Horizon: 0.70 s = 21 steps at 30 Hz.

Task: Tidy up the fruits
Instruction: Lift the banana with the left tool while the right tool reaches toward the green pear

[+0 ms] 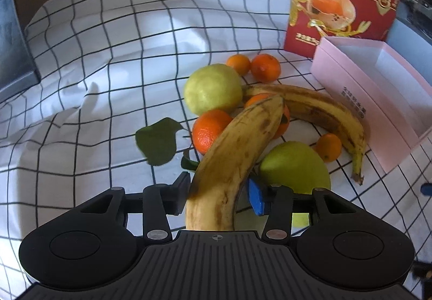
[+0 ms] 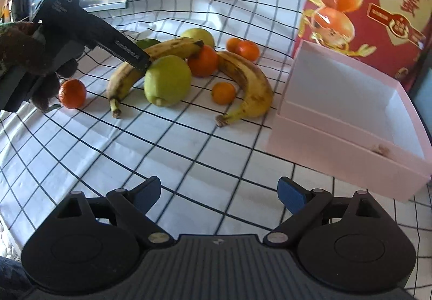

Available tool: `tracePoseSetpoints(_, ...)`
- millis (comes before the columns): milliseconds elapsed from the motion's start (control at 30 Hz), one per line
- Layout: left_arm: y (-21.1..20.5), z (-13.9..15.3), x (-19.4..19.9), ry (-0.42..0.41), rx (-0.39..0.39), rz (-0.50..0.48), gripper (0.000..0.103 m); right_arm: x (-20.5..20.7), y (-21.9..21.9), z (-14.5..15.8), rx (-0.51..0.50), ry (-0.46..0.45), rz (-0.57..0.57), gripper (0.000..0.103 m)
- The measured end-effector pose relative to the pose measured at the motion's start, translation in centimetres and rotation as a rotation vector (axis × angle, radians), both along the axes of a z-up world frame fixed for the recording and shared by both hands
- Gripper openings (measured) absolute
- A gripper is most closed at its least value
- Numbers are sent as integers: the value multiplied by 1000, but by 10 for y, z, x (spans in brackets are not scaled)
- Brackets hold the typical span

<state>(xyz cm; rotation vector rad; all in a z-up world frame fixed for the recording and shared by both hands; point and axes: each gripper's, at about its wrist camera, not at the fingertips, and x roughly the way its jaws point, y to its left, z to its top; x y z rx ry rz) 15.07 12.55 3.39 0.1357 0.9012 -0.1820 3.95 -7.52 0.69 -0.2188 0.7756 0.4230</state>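
My left gripper [image 1: 218, 196] has its jaws part-way apart with the near banana [image 1: 235, 157] lying between them. The black left pad [image 1: 181, 193] sits right against the peel, while the blue right pad [image 1: 256, 198] stands just off it, so I judge I am not clamping. My right gripper [image 2: 219, 193] hangs wide apart over bare checked cloth [image 2: 189, 165], holding nothing.

This banana is ripe and brown-flecked, so I expect it to be soft, light and easy to bruise. I would take it across the thick middle of its body, lightly, never at the stem, and not squeeze hard. The peel looks dry enough not to slip.

From my left fingers the banana runs away and to the right, its far tip resting on an orange [image 1: 209, 131] and against a second orange behind it. Just right of my blue pad lies a green pear-like fruit [image 1: 295, 165]; farther off sits another green fruit [image 1: 213, 89]. The second banana [image 1: 324, 111] curves to the far right, beside the open pink box [image 1: 351, 89], which looks empty of fruit. Seen from my right side, the near banana lies on the cloth with its stem toward me.
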Motion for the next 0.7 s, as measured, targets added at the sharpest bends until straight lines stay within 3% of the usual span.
tracePoseSetpoints(67, 1, 0, -3, 4, 4, 0, 48, 1, -1, 0, 4, 0, -8, 94)
tracePoseSetpoints(267, 17, 7, -30, 19, -80, 62, 41, 8, 9, 8, 15, -28, 23, 94)
tracePoseSetpoints(500, 27, 20, -81, 24, -132, 170, 41, 28, 34, 18, 28, -74, 105, 94)
tracePoseSetpoints(700, 29, 7, -98, 78, -145, 221, 41, 43, 60, 23, 41, -117, 173, 94)
